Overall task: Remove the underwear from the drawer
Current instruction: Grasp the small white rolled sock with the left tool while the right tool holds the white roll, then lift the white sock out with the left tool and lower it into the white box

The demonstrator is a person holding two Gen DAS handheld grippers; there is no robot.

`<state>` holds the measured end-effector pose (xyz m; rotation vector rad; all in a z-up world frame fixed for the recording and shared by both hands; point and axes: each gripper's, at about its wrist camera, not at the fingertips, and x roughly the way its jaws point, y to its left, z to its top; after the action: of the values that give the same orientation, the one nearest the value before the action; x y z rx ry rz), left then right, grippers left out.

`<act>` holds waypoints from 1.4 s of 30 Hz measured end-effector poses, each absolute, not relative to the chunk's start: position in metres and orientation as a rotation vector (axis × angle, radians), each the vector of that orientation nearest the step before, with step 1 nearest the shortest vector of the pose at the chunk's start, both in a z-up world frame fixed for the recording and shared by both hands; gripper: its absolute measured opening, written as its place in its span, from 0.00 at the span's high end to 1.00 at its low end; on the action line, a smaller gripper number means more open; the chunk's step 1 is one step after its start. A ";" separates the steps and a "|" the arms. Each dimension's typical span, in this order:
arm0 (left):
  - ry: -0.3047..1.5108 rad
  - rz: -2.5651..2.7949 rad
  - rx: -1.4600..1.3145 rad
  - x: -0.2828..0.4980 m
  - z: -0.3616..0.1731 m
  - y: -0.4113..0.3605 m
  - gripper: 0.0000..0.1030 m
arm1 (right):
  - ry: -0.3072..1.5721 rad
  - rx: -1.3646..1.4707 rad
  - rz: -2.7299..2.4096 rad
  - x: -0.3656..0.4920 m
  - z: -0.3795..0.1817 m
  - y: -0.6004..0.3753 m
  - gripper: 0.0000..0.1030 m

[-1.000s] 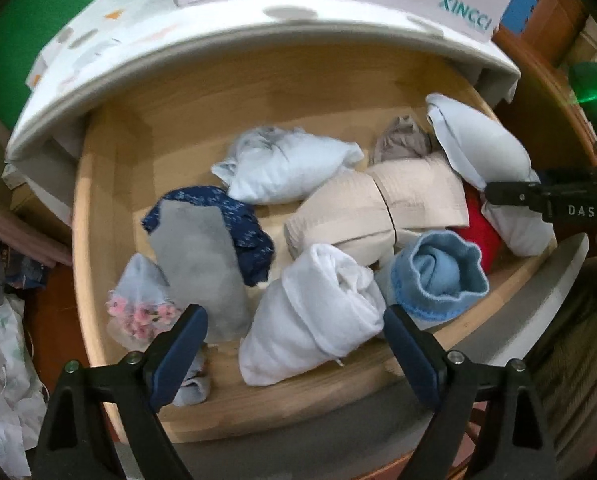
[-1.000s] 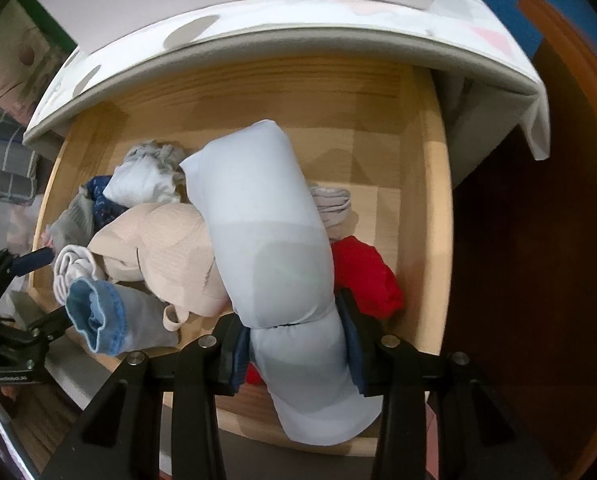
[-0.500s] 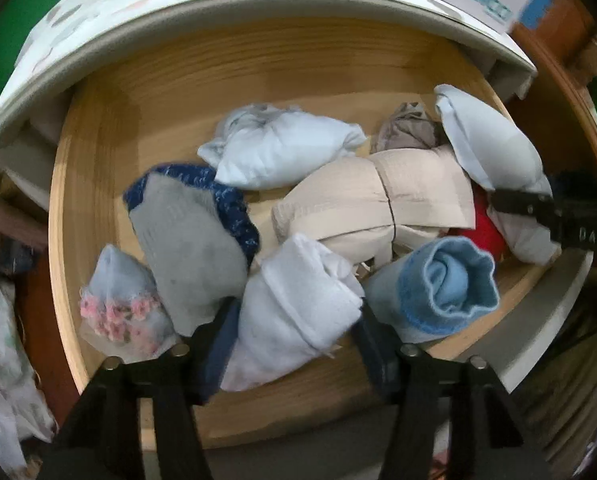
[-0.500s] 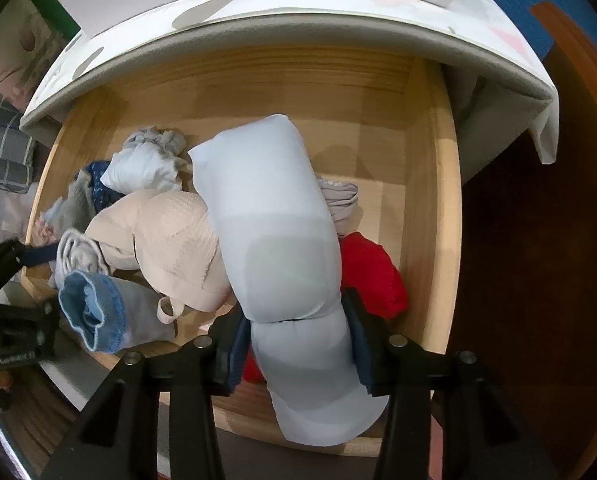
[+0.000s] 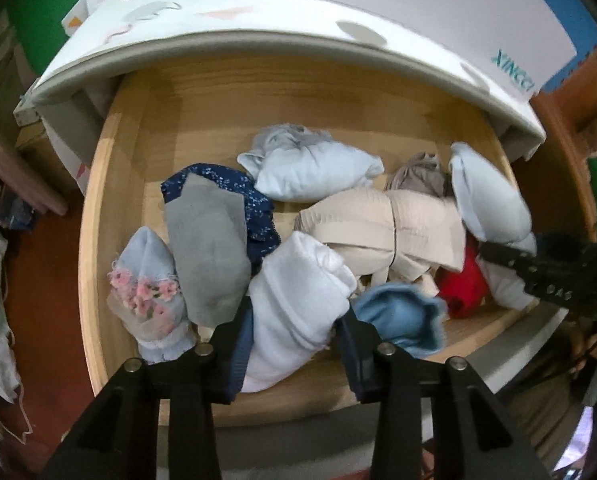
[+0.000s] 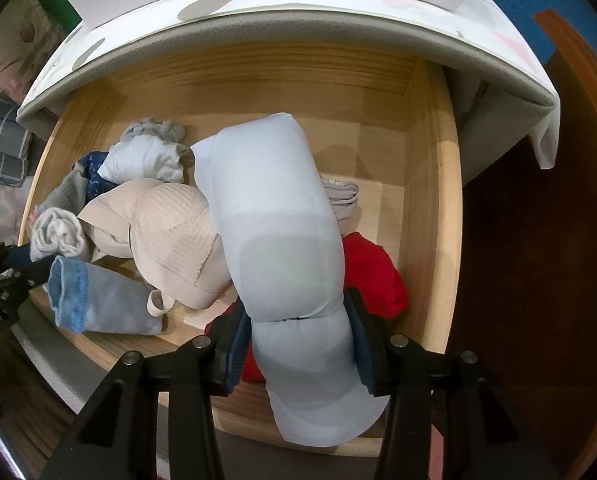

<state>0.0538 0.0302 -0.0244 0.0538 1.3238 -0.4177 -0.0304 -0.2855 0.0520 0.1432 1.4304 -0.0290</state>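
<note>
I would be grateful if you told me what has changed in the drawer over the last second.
The left gripper came down with open jaws over the white rolled garment; its jaws have just been closing and now pinch it. The right gripper stayed clamped on the pale blue garment. The other clothes in the wooden drawer lie as before.

The open wooden drawer point(image 5: 110, 216) holds rolled garments on its floor. Around the beige bra point(image 5: 382, 232): a white roll point(image 5: 298, 304) and blue sock point(image 5: 398, 320) in front, a grey piece point(image 5: 208, 248) and a flowered bundle point(image 5: 148, 300) left, red cloth point(image 5: 460, 288) right, a pale bundle point(image 5: 310, 170) behind.
</note>
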 end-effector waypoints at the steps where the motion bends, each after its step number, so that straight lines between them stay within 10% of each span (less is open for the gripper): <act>1: 1.321 -0.413 0.040 0.054 -0.022 0.034 0.62 | 1.431 0.143 -0.029 -0.030 0.051 -0.286 0.58; 42: 1.165 -0.294 -0.017 0.038 0.014 0.076 0.62 | 1.364 0.162 -0.094 -0.038 0.070 -0.292 0.69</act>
<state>0.0381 0.0756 0.0135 -0.0167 1.1647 -0.2940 -0.0383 -0.2918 0.0698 0.1616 1.3642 -0.0936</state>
